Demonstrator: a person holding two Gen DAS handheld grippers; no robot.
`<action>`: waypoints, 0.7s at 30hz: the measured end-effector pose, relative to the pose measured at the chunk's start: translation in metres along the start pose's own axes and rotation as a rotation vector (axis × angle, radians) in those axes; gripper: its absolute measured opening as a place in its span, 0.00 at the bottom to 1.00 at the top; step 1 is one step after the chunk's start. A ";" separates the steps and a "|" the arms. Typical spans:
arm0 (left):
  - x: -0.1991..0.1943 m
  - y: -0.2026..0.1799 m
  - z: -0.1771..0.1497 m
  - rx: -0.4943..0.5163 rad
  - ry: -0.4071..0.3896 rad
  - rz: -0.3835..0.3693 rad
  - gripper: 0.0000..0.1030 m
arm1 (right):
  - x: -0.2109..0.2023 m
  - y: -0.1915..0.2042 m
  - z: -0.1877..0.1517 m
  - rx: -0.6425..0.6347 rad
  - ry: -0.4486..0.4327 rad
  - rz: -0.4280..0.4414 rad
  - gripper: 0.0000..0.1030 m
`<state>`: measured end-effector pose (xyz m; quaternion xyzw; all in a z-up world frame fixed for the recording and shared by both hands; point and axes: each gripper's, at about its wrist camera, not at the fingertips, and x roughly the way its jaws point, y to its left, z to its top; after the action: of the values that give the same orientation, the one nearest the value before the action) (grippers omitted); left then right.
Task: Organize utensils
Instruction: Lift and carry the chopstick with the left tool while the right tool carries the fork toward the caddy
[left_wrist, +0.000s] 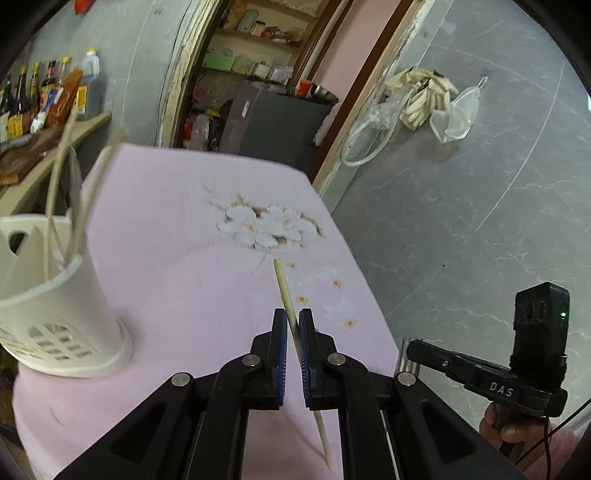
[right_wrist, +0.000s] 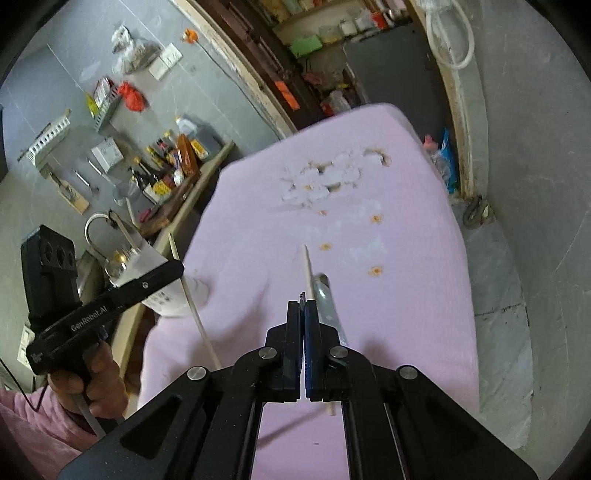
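Observation:
My left gripper (left_wrist: 293, 321) is shut on a pale chopstick (left_wrist: 284, 291) and holds it above the pink cloth (left_wrist: 177, 258). The same chopstick shows in the right wrist view (right_wrist: 192, 299), beside the left gripper's body. A white utensil holder (left_wrist: 55, 295) with several chopsticks in it stands at the left of the cloth. My right gripper (right_wrist: 303, 304) is shut. A second chopstick (right_wrist: 308, 271) and a shiny metal utensil (right_wrist: 327, 299) lie on the cloth just right of its fingers; I cannot tell whether it grips either. The right gripper's body (left_wrist: 517, 369) shows at the right in the left wrist view.
A wooden shelf with sauce bottles (left_wrist: 48, 99) runs along the left wall. A doorway with storage shelves (left_wrist: 258, 55) lies behind the table. Grey tiled floor (left_wrist: 461, 221) lies to the right, with bags and a white hose on it.

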<state>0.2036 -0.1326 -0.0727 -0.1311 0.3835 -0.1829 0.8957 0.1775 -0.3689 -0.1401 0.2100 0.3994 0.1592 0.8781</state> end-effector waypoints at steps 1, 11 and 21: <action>-0.005 -0.001 0.001 0.007 -0.010 0.003 0.06 | -0.004 0.007 0.002 -0.010 -0.019 -0.007 0.02; -0.072 0.013 0.034 0.092 -0.134 0.024 0.05 | -0.050 0.087 0.039 -0.111 -0.252 -0.062 0.02; -0.147 0.065 0.073 0.025 -0.284 0.043 0.05 | -0.072 0.176 0.086 -0.213 -0.416 0.001 0.02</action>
<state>0.1777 -0.0042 0.0458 -0.1363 0.2533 -0.1482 0.9462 0.1790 -0.2703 0.0441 0.1449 0.1908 0.1543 0.9585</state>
